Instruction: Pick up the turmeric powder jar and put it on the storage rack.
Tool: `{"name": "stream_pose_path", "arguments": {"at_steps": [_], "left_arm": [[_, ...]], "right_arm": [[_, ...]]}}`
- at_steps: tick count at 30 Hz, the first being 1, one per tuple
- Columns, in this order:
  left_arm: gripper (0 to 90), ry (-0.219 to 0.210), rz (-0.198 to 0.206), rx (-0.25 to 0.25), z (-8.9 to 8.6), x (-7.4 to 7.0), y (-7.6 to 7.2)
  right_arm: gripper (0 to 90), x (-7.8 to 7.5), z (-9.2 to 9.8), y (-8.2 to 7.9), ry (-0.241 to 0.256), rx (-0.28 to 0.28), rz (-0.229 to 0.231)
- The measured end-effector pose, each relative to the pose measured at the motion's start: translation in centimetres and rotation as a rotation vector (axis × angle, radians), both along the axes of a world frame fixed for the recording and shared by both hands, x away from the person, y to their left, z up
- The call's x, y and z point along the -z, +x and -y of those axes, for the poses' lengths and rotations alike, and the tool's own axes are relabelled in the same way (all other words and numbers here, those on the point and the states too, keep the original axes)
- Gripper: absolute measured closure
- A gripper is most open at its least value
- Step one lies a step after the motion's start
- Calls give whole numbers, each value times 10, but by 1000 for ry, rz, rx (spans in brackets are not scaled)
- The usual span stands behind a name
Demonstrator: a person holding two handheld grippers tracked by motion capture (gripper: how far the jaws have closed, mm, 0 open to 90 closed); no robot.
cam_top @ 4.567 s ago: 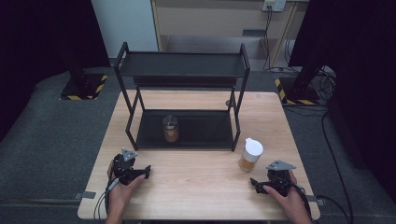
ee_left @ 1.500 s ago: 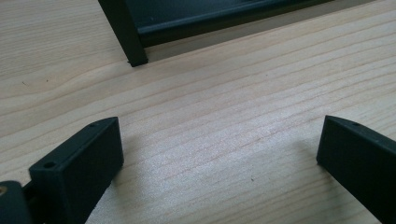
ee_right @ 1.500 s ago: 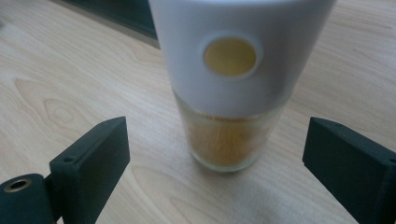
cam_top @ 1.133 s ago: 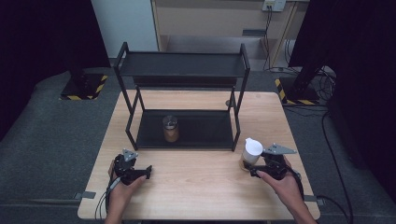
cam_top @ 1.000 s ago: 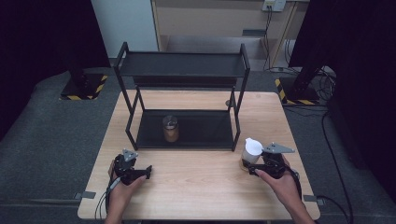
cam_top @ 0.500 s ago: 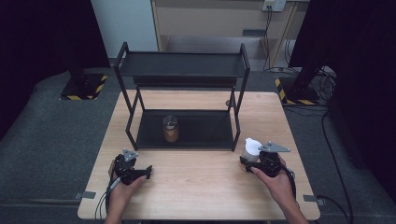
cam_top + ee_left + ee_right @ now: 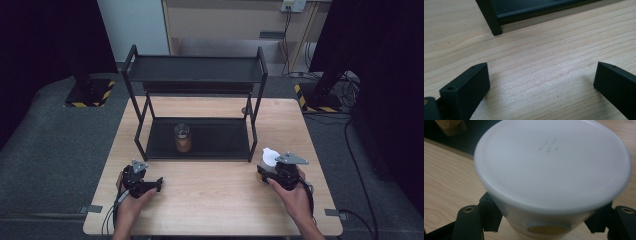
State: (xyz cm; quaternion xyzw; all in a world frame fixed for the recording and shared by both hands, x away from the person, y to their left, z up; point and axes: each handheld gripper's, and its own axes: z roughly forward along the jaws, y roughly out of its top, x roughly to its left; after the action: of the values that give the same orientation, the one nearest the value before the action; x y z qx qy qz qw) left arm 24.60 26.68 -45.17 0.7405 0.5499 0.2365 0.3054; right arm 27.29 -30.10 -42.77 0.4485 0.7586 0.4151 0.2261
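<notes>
Right claw (image 7: 264,172), near edge of the tabletop (image 7: 215,200) on the person's right: closed around a white-lidded jar (image 7: 270,158). In the right gripper view the jar's white lid (image 7: 554,162) is tilted toward the camera, with a black jaw pressed against the body on each side just beneath the lid and a yellowish content visible low down through the wall. In the high view the jar sits at the front of the right claw, just off the front right leg of the rack, and whether its base touches the wood cannot be told. Left claw (image 7: 159,183), near edge on the person's left: jaws spread wide and holding nothing, and in the left gripper view only bare wood lies between them. It rests low over the tabletop, held by the left hand (image 7: 131,200), well apart from the right claw. Beyond it, in the left gripper view, stands one black rack foot (image 7: 494,27) on the wood. Farther back, at mid-table, stands a black two-tier rack (image 7: 195,70). On its lower shelf (image 7: 220,142) stands a second jar (image 7: 182,138) with brown contents, upright, left of centre. The upper shelf is bare. Beyond the tabletop lies dark grey floor (image 7: 60,140).
</notes>
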Motion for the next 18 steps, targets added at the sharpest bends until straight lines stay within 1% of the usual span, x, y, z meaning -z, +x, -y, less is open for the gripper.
{"name": "stream_pose_path", "arguments": {"at_steps": [3,5,8,10,15,18], "left_arm": [[0,-1,2,-1,0,0,0],[0,-1,2,-1,0,0,0],[0,-1,2,-1,0,0,0],[0,-1,3,-1,0,1,0],[0,-1,3,-4,1,1,-1],[0,0,3,-3,1,1,-2]], "right_arm": [[313,0,-3,-6,3,13,8],[313,-2,-6,-12,8,19,11],[313,-7,-10,-18,20,17,2],[314,-11,-15,-22,18,12,-1],[314,-16,-27,-27,18,4,-15],[315,-19,-35,-27,16,-1,-22]]}}
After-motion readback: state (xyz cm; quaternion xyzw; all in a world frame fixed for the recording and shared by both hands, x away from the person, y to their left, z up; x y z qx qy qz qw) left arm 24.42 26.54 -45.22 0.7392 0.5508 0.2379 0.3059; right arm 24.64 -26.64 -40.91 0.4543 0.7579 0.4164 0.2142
